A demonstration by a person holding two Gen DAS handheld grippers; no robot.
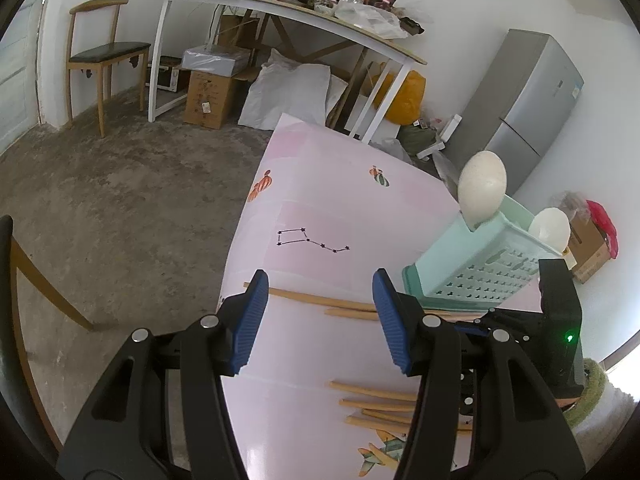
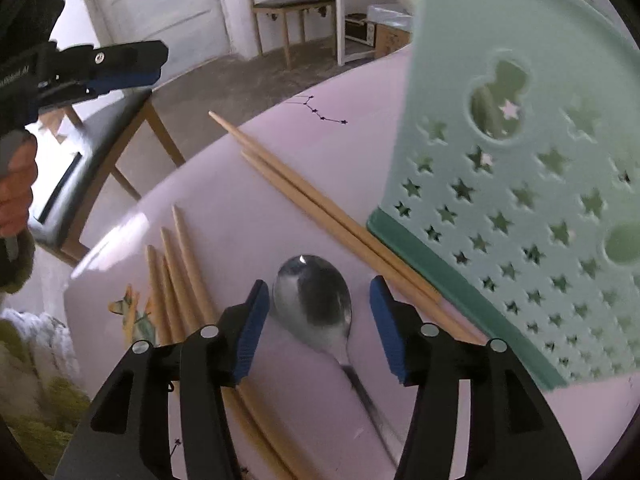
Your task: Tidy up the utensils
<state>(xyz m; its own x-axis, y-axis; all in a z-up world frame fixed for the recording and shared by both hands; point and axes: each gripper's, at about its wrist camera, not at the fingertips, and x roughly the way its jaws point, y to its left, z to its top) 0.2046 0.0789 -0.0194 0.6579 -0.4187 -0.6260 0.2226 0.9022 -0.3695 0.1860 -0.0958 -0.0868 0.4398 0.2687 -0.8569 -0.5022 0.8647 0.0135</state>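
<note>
Open left gripper (image 1: 320, 320) over chopsticks (image 1: 320, 300)

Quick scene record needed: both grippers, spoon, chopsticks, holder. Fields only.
left gripper: open, empty, above table
right gripper: open, fingers either side of spoon bowl, not gripping
spoon: metal, flat on table
chopsticks: loose wooden bunch left of spoon; a pair beside holder
holder: mint green, star cutouts, two white spoons inside
table: pink cloth

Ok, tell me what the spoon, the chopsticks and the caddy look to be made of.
Spoon: probably polished metal, with a mirror-like bowl and bright glint.
Chopsticks: likely bamboo or wood, tan and matte.
Caddy: apparently moulded plastic, mint green, smooth, with star cut-outs.
</note>
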